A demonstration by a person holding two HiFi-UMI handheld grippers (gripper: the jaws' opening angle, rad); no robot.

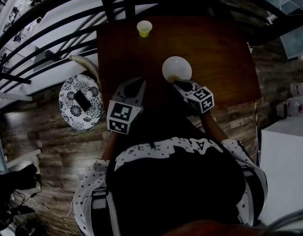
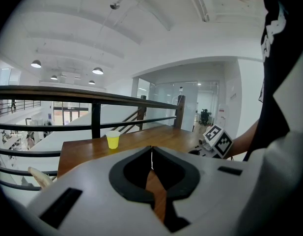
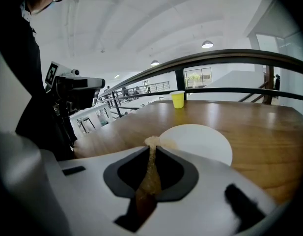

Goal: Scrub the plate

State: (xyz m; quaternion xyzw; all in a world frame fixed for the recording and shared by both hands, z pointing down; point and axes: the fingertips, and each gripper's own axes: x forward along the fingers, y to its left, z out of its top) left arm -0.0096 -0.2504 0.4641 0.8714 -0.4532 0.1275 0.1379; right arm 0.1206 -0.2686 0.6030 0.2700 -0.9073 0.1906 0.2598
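White plate (image 1: 177, 68), yellow cup (image 1: 144, 28), tan scrubber (image 3: 151, 167), brown table (image 1: 217, 48)

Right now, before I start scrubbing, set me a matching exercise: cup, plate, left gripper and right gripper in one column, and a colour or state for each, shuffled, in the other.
Column A
1. cup
2. plate
3. left gripper
4. right gripper

Column B
a. shut on a tan scrub pad
b. yellow, near the far edge of the table
c. shut, nothing between its jaws
d. white, lying flat mid-table

Pairs: 1-b, 2-d, 3-c, 4-a
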